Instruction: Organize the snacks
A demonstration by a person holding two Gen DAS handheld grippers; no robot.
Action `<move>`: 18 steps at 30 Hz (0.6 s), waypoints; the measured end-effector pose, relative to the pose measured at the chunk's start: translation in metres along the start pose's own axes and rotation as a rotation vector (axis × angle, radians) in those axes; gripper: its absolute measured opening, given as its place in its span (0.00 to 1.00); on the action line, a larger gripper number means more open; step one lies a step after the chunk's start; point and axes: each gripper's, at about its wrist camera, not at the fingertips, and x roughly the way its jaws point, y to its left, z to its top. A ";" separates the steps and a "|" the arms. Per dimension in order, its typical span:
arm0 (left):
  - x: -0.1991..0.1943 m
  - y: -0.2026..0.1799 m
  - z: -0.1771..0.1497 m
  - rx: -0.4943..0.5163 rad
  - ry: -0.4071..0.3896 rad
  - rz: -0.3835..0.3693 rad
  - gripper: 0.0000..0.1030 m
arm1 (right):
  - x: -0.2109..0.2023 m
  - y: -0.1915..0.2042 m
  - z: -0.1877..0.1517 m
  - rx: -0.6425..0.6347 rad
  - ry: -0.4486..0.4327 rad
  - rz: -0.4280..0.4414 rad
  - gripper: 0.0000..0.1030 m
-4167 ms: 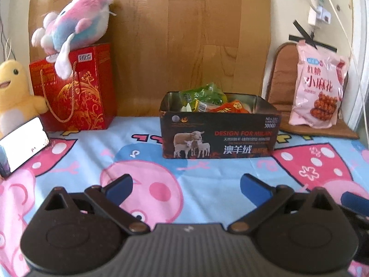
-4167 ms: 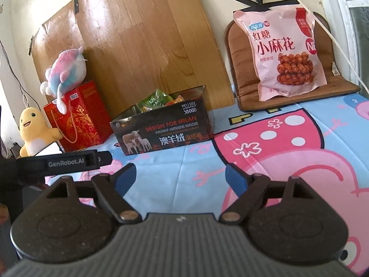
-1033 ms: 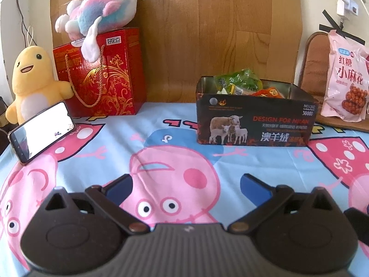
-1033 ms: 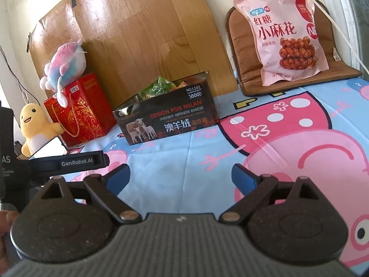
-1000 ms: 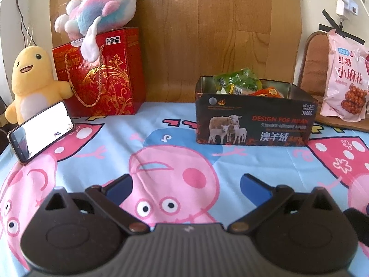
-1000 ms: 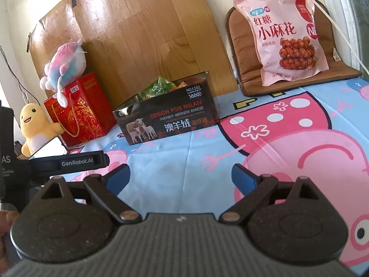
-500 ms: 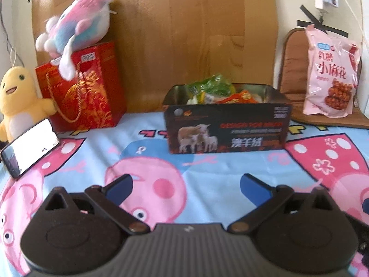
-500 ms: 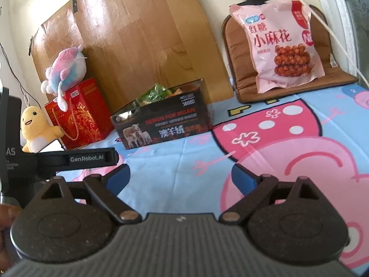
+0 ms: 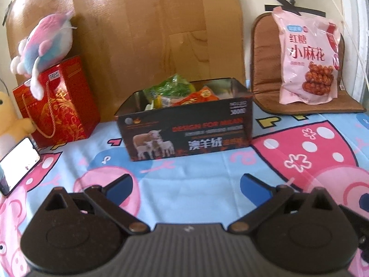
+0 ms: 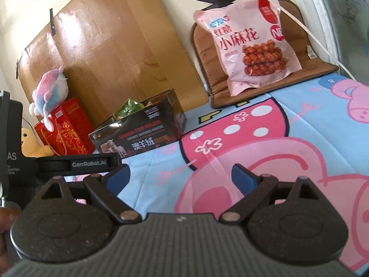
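Snack packets, partly hidden and too jumbled to count, fill one dark box [image 9: 184, 129] on the cartoon sheet [image 9: 196, 180]. One pink snack bag [image 10: 246, 39] leans well apart on a brown cushion [image 10: 272, 73]. Left gripper [image 9: 185, 184] and right gripper [image 10: 181, 176] hover spread wide, holding nothing.

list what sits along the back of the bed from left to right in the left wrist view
yellow plush toy → red gift bag with the pink and blue plush fish on top → black box of snacks → brown cushion with the pink snack bag leaning on it
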 end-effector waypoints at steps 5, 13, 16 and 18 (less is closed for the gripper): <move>0.002 -0.008 0.003 0.000 0.012 -0.003 1.00 | -0.002 -0.010 0.002 0.011 -0.006 -0.001 0.94; 0.000 -0.008 0.005 0.004 0.002 0.029 1.00 | -0.002 -0.015 0.001 0.022 -0.008 -0.003 0.94; -0.001 -0.006 0.005 -0.002 -0.001 0.031 1.00 | 0.000 -0.015 0.000 0.024 0.001 -0.004 0.94; -0.003 -0.002 0.005 -0.014 -0.008 0.028 1.00 | 0.001 -0.014 0.000 0.023 0.005 -0.002 0.94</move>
